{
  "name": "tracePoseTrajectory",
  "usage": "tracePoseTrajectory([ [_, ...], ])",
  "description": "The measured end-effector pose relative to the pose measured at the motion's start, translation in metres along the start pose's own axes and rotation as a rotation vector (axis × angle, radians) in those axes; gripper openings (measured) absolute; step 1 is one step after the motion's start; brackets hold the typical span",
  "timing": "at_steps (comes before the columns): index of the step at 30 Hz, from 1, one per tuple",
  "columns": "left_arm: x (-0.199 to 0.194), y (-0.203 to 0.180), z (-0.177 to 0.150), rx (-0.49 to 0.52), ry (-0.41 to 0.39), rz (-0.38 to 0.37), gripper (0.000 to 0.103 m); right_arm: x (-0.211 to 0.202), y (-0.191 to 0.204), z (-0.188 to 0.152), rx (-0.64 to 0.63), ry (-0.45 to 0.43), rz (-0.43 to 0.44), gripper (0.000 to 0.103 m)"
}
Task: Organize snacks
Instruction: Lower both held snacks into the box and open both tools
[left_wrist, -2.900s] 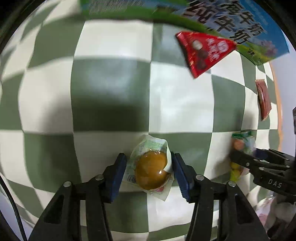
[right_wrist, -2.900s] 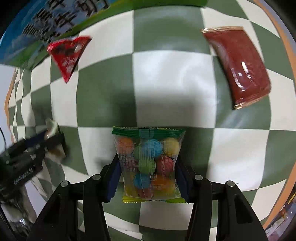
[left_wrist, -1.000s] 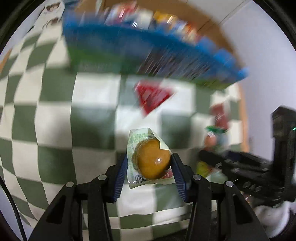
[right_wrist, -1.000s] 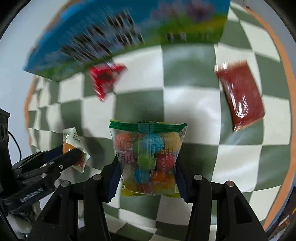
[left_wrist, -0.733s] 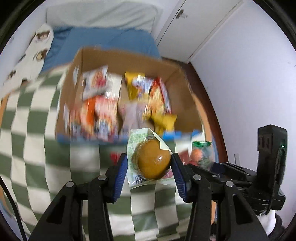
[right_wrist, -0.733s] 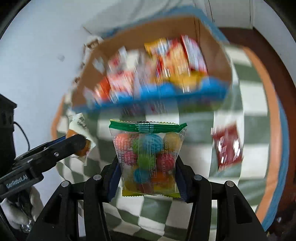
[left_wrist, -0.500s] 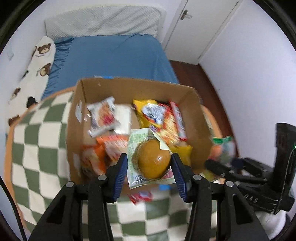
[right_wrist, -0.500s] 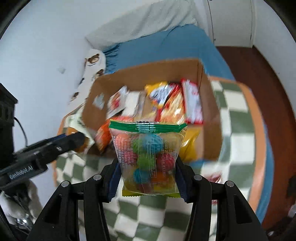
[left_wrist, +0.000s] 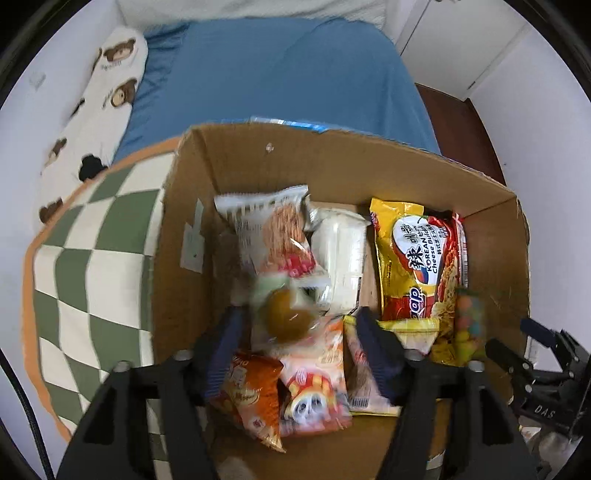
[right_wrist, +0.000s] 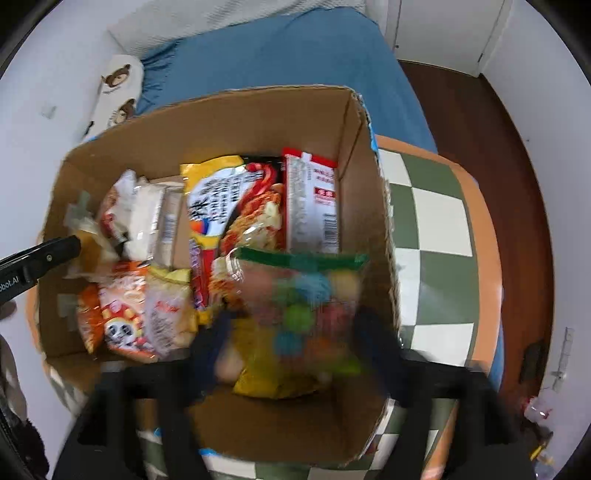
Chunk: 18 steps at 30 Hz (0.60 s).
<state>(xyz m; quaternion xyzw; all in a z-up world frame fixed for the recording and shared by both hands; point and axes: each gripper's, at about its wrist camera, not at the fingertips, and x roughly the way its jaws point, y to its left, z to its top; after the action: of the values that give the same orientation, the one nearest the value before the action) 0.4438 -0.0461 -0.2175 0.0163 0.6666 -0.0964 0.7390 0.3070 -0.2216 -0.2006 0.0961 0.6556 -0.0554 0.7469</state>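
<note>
Both grippers hang over an open cardboard box (left_wrist: 184, 229) (right_wrist: 369, 229) full of snack packs. My left gripper (left_wrist: 299, 332) is open; the brown egg packet (left_wrist: 282, 314) is blurred between its spread fingers, dropping into the box. My right gripper (right_wrist: 295, 339) is open too; the clear bag of coloured candy balls (right_wrist: 299, 306) is blurred between its fingers, over the box's right side. The candy bag (left_wrist: 468, 325) and the right gripper (left_wrist: 532, 354) show at the right in the left wrist view. The left gripper (right_wrist: 40, 262) shows at the left in the right wrist view.
The box holds a yellow-red Korean noodle pack (left_wrist: 417, 258), a white pack (left_wrist: 340, 251), orange packs (left_wrist: 255, 391) and a panda pack (left_wrist: 314, 391). It stands on a green-white checkered table (left_wrist: 92, 258) (right_wrist: 436, 229). A blue bed (left_wrist: 277, 74) lies behind.
Both grippers rose from the table with their packets and moved over the box. Now both have opened and the egg packet and candy bag are falling free.
</note>
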Motion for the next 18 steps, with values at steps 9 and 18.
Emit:
tracePoseTrajectory([
  [9, 0.019, -0.014, -0.011, 0.03, 0.024, -0.03, 0.099, 0.015, 0.007, 0.011, 0.004, 0.018, -0.01, 0.098],
  [18, 0.005, -0.025, -0.028, 0.035, -0.049, -0.02, 0.099, 0.014, 0.015, 0.008, -0.007, 0.002, -0.042, 0.098],
])
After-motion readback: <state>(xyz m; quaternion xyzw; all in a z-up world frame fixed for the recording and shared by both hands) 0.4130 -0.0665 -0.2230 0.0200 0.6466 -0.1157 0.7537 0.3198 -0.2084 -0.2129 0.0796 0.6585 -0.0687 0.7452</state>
